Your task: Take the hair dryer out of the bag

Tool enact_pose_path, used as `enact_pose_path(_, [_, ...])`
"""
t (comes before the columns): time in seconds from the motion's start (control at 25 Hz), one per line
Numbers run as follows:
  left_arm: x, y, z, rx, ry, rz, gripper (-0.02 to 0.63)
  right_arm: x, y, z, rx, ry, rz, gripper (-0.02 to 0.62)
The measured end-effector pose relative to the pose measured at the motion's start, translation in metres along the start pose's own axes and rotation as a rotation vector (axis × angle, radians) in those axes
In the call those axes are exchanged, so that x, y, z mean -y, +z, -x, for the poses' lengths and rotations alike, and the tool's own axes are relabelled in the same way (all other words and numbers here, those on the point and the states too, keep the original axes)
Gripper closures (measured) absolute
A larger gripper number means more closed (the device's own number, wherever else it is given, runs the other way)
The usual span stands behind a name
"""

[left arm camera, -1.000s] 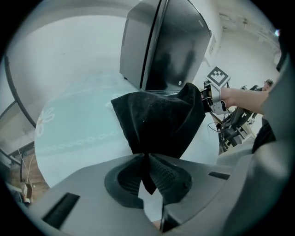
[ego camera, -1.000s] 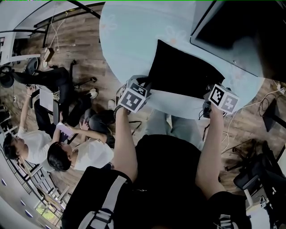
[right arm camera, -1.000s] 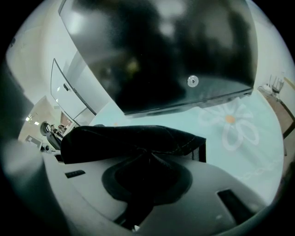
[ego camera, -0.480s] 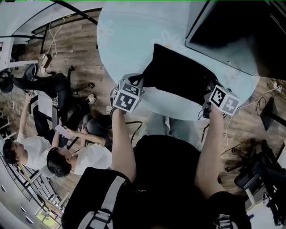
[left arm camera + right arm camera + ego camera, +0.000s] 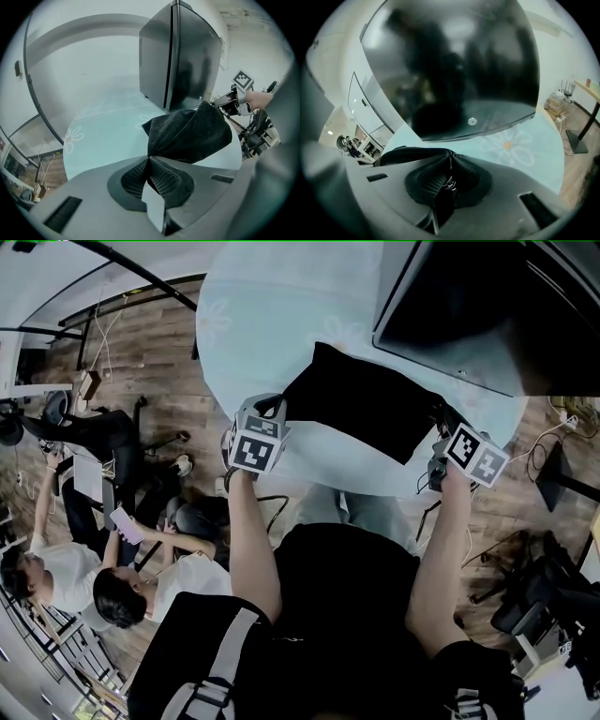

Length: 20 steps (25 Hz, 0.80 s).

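- The black bag [image 5: 361, 404] lay flat on the round pale-blue tabletop [image 5: 272, 324], towards its near edge, and hung stretched between the two grippers.
- The left hand-held gripper [image 5: 149, 160] was clamped on the bag's near-left corner, with the cloth bunched up from between its pads.
- The right hand-held gripper [image 5: 450, 180] had just been closing its jaws. They pinched the bag's right edge, where a small metal ring showed between them.
- The hair dryer showed in no view; only the outside of the bag could be seen.
- A big dark box [image 5: 469, 306] stood on the far right of the tabletop, just beyond the bag.
- Two people [image 5: 70, 573] sat on the wooden floor [image 5: 178, 362] to the left, well apart from the tabletop.
- Cables [image 5: 539, 451] trailed on the floor at the right, near an office chair [image 5: 534, 601].
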<state>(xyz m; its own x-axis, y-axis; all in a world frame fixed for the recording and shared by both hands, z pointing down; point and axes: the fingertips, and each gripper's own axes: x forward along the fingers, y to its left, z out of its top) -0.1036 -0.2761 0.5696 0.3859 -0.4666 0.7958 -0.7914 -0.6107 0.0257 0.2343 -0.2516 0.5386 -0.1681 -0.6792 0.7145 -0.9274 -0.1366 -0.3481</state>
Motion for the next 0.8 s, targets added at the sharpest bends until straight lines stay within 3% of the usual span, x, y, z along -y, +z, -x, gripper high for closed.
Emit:
enact_pose_path(0.56, [-0.035, 0.008, 0.016, 0.075, 0.115, 0.032, 0.592, -0.004, 0.027, 0.018, 0.088, 0.018, -0.043, 0.565])
enact_pose_path(0.8, [-0.061, 0.000, 0.029, 0.076, 0.191, 0.085, 0.594, -0.015, 0.041, 0.016, 0.107, 0.037, -0.014, 0.565])
